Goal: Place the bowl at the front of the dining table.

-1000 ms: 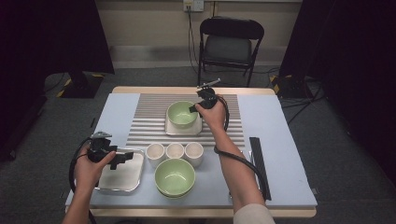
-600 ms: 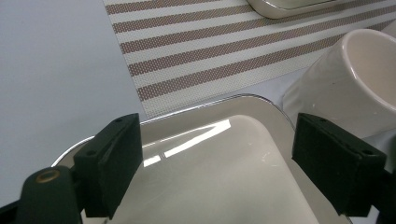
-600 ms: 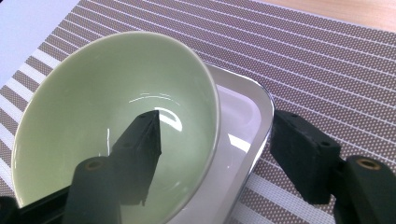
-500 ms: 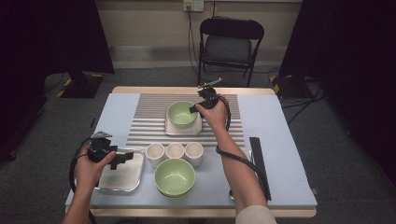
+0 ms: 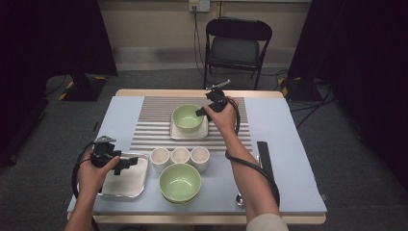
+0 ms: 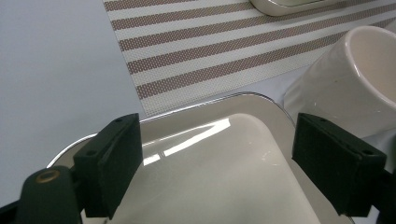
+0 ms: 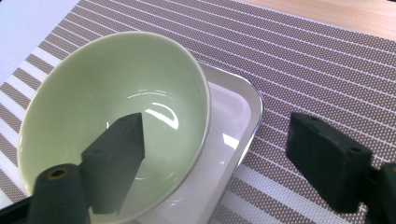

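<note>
Green bowl (image 7: 112,116), glossy and pale, sits on its white tray (image 7: 233,126); right gripper (image 7: 219,154) jaws just opened wide astride its rim, gripping nothing

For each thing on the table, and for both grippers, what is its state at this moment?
Far green bowl: upright, empty, on a white tray.
Near green bowl: upright, empty.
Three cups: upright, in a row.
Steel tray: empty.
Right gripper: jaws just opening, one either side of the far bowl's rim.
Left gripper: open, over the steel tray.
</note>
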Demonstrator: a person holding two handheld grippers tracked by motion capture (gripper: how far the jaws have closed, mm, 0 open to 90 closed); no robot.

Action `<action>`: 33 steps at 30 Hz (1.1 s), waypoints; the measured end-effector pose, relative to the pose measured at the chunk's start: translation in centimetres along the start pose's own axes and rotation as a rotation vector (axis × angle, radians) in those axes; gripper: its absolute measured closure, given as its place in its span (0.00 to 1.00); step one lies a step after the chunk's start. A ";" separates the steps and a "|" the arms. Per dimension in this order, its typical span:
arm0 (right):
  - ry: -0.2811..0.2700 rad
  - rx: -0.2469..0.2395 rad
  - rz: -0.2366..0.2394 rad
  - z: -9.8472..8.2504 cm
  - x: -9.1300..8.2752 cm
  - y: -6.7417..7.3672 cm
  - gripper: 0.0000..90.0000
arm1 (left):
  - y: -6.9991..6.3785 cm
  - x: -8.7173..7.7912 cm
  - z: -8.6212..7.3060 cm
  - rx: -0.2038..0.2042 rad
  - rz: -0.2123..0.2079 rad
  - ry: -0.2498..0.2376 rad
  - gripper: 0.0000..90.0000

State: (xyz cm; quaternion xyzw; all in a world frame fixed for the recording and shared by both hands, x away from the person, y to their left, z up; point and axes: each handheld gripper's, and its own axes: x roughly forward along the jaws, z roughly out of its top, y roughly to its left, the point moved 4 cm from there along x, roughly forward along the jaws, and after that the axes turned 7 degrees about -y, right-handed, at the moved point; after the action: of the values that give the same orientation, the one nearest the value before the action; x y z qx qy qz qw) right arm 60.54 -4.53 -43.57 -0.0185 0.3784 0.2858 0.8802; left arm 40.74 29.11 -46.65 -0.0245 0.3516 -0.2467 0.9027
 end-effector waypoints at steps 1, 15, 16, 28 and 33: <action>-0.003 0.007 0.009 0.0 -0.1 0.0 0.20 | 0.0 0.0 0.0 -0.002 0.001 -0.001 0.18; 0.004 -0.018 0.015 0.0 -1.2 -0.1 0.18 | 0.0 -0.1 0.1 -0.007 0.005 -0.008 0.18; 0.002 -0.021 0.011 0.0 -1.2 0.0 0.18 | 0.0 -0.1 0.1 -0.008 0.005 -0.009 0.17; 0.000 -0.050 0.019 0.2 -2.5 0.1 0.18 | -0.1 -0.2 0.1 -0.007 0.003 -0.013 0.17; 0.008 -0.056 0.027 0.0 -3.1 0.0 0.18 | -0.1 -0.2 0.2 -0.003 -0.003 -0.017 0.17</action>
State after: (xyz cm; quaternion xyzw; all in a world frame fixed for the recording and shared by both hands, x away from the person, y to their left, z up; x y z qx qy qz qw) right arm 58.88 -6.07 -41.48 -0.0394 0.3741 0.3081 0.8738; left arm 40.65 29.05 -46.37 -0.0284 0.3442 -0.2475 0.9052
